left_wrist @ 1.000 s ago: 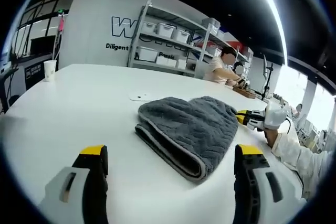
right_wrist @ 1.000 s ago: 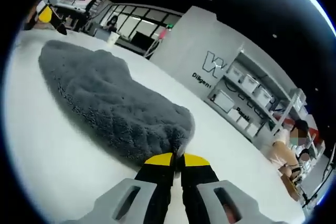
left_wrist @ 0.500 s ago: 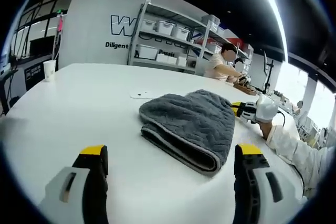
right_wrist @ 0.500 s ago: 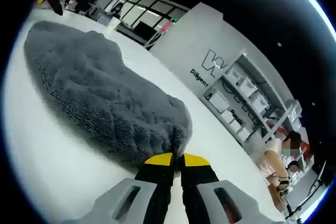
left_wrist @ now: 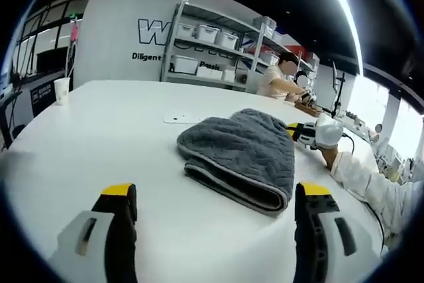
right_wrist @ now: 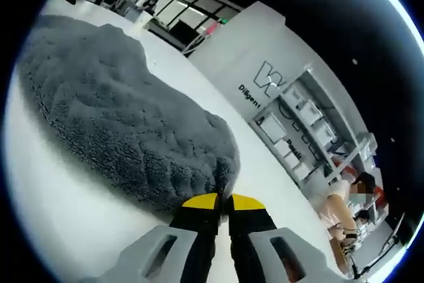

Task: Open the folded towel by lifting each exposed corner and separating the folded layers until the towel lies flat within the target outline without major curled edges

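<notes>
A grey folded towel (left_wrist: 242,154) lies on the white table (left_wrist: 106,137), its pale-edged fold facing my left gripper. My left gripper (left_wrist: 215,197) stands open, well short of the towel, with nothing between its yellow-tipped fingers. The right gripper (left_wrist: 299,133) shows at the towel's far right edge, held by a gloved hand (left_wrist: 329,132). In the right gripper view the towel (right_wrist: 119,130) spreads away to the left, and my right gripper (right_wrist: 224,199) is shut on a pinched corner of it.
A paper cup (left_wrist: 61,88) stands at the table's far left. A small white card (left_wrist: 177,118) lies just beyond the towel. Shelving with white bins (left_wrist: 212,57) and a seated person (left_wrist: 281,81) are behind the table.
The right gripper has drawn the towel's far corner away, shifting the towel's right side. The left gripper has stayed open and still.
</notes>
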Motion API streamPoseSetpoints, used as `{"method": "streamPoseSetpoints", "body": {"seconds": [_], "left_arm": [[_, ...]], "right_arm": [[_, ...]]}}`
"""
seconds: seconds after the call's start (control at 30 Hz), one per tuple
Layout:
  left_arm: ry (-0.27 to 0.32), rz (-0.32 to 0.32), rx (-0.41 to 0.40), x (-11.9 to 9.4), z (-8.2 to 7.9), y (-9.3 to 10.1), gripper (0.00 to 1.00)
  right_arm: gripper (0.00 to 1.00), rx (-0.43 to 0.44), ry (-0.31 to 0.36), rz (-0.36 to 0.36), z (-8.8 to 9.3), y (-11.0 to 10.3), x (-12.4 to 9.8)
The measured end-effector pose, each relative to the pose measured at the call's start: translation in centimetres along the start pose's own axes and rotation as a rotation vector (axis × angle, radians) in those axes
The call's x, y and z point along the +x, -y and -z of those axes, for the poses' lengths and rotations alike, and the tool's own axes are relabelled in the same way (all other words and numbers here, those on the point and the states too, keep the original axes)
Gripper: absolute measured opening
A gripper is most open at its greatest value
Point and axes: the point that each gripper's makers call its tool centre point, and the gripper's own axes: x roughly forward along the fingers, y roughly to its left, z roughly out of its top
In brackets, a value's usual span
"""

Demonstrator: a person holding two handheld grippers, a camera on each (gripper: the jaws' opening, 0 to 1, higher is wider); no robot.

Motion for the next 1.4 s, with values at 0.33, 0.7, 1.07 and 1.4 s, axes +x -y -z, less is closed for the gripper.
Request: {"method": "streamPoseSetpoints", "body": {"seconds": [0.33,0.7,1.07,1.4], "left_arm": [[-0.012,0.002,0.005,0.1,0.3,0.1,0.98],[-0.03,0.006,0.01,0.3,0.6,0.1,0.97],[0.008,-0.006,-0.013,0.3,0.1,-0.3,0.96],[0.003,0.002,-0.015,0.4,0.2,-0.1,0.96]], "right_arm": [[0.0,-0.037,-0.004,0.008,-0.2,0.2,0.9],[0.0,-0.028,-0.012,0.012,-0.1,0.6,1.6],[0.27,0.14,-0.025,0.127,0.9,3.2,0.4],[0.58,0.33,-0.029,0.161,2.1,4.2,-1.2]]}}
